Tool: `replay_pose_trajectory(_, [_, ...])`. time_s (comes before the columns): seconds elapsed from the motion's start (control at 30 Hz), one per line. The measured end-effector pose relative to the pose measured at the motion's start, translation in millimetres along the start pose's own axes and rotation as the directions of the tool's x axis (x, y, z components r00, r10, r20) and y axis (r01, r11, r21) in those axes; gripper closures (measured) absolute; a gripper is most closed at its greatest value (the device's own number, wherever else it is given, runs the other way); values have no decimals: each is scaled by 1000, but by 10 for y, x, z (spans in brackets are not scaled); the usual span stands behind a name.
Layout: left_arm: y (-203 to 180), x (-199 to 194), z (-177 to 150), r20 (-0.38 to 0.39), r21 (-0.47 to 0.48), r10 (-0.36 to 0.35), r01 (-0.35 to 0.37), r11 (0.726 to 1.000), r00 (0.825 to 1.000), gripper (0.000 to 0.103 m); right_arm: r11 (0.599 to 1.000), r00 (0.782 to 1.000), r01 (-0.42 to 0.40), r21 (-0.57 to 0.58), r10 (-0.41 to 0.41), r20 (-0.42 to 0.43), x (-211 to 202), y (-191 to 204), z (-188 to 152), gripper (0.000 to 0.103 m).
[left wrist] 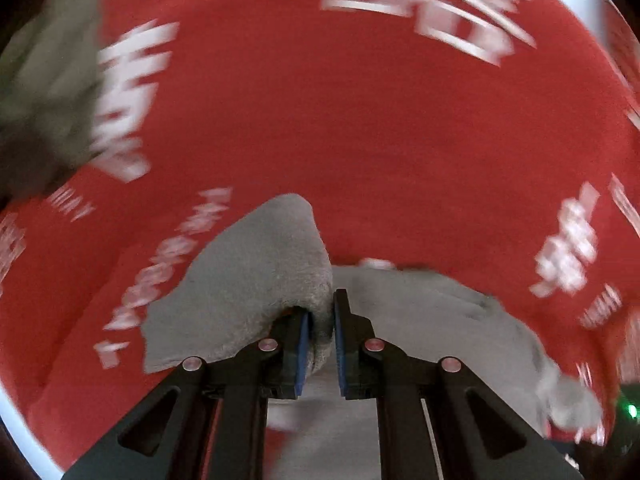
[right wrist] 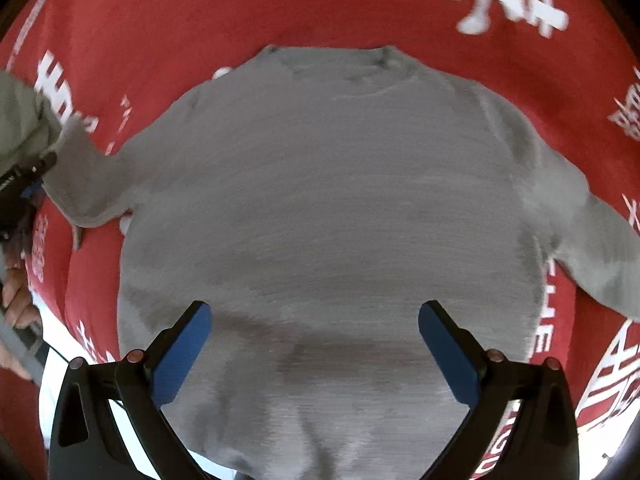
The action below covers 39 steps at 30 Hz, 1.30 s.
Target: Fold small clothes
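A grey sweater [right wrist: 320, 208] lies flat, front down or up I cannot tell, on a red cloth [right wrist: 168, 28] printed with white characters. Its neckline points away from the right gripper [right wrist: 315, 330], and its hem runs beneath that gripper. The right gripper hangs over the lower body of the sweater with its jaws wide apart, blue pads clear of the fabric, nothing between them. At the sweater's left side, the left gripper [left wrist: 321, 314] is clamped on the sleeve [left wrist: 260, 280], whose cuff end is pinched between the blue pads and lifted off the cloth. In the right wrist view a hand [right wrist: 18, 300] shows at the left edge, beyond that sleeve.
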<state>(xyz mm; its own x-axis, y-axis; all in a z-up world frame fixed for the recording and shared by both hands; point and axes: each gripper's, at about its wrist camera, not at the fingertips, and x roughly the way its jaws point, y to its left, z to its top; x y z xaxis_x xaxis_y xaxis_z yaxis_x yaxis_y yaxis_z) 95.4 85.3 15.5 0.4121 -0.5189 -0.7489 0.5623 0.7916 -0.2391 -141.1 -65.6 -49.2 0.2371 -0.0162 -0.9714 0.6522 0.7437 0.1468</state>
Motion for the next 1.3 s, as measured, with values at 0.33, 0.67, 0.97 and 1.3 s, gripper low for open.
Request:
replay_pose_trajectory(0.33, [-1526,876,-802,-270,298,-16,99,949,963,90,986,999,34,164,-39,27,-56,-887,-60,0])
replay_pose_trajectory(0.67, [-611,129,-777,-174,221,173,-132,966,969,11,998,993,14,-63,-6,114,-164,-472,388,0])
replay_pose_trajectory(0.97, [422,325,-932,-293,71,306,-298,952,906,11,837,984,-81,-542,152,89,493,1497,966,2])
replay_pose_trajectory(1.3, [384,556,-952,-310,23,285,-292,956,907,11,845,994,-15,-534,69,81,1115,1937,1098,90])
